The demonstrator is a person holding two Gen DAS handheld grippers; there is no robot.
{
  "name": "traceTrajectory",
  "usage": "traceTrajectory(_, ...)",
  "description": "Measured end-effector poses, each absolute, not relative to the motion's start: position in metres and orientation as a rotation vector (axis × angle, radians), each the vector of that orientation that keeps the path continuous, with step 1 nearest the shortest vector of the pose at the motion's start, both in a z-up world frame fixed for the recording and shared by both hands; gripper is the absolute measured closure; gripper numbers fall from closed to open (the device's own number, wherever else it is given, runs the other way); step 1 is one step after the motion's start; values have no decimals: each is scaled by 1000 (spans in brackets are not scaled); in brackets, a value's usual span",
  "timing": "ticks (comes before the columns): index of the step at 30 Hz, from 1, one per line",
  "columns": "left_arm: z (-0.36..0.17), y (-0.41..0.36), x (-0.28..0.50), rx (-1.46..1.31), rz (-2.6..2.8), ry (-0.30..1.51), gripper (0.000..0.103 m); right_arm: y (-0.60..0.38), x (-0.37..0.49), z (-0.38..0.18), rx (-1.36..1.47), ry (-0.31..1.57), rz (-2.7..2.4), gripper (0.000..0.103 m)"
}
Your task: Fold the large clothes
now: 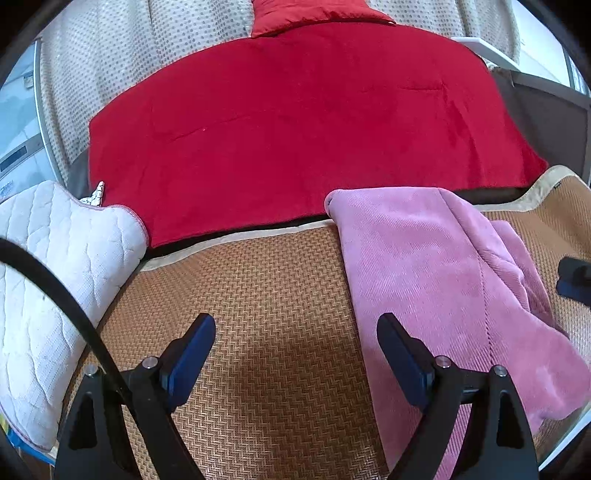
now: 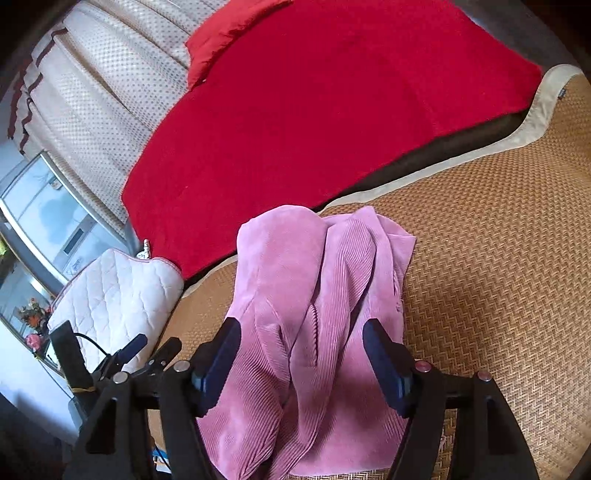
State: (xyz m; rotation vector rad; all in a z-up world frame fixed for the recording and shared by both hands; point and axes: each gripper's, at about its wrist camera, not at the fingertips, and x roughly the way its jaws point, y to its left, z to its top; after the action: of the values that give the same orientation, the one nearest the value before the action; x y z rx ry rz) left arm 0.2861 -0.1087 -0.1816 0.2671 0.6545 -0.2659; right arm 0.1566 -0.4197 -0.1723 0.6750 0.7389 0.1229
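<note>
**Pink corduroy garment lies bunched on the woven mat, both grippers open**

From the left wrist camera, the left gripper (image 1: 295, 332) hovers over the woven straw mat (image 1: 266, 295) with its fingers (image 1: 192, 347) spread wide and nothing between them. The pink corduroy garment (image 1: 436, 280) lies on the mat to the right, and the right-hand finger sits over its near edge; whether it touches the cloth I cannot tell. Beyond the mat's pale border a red blanket (image 1: 303, 125) covers the bed, with a red pillow (image 1: 314, 14) at its far end against a dotted curtain (image 1: 110, 59). A white quilted cushion (image 1: 59, 266) rests on the left, and a black cable (image 1: 62, 295) curves across it. At the far right edge a dark piece of the right gripper (image 1: 574, 277) peeks in.

From the right wrist camera, the right gripper (image 2: 301, 343) is poised directly above the garment (image 2: 325, 295), which is heaped in loose folds on the mat (image 2: 498, 258). Its fingers (image 2: 384, 362) stand apart on either side of a raised fold and do not press on it. The red blanket (image 2: 314, 110) and red pillow (image 2: 221, 40) lie beyond, the quilted cushion (image 2: 122, 295) to the left, and the left gripper (image 2: 147, 350) shows low on the left.
</note>
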Motion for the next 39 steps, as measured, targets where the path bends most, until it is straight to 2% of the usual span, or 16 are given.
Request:
traceTrajectory(19,-186,-114,280,289,-238,668,13,-404,152,-171,631,711,185,31)
traceTrajectory(22,-188,-116,281,289,-240,678,13,-403,151,-169,620,695,174,36)
traceTrajectory(24,-190,-117,281,291,-242,681,13,-400,151,-168,603,693,183,45)
traceTrajectory(28,-192,-119,282,294,-244,687,13,-392,153,-168,551,698,179,51)
traceTrajectory(39,-212,-134,289,303,-289,751,13,-396,172,-199,611,837,171,52)
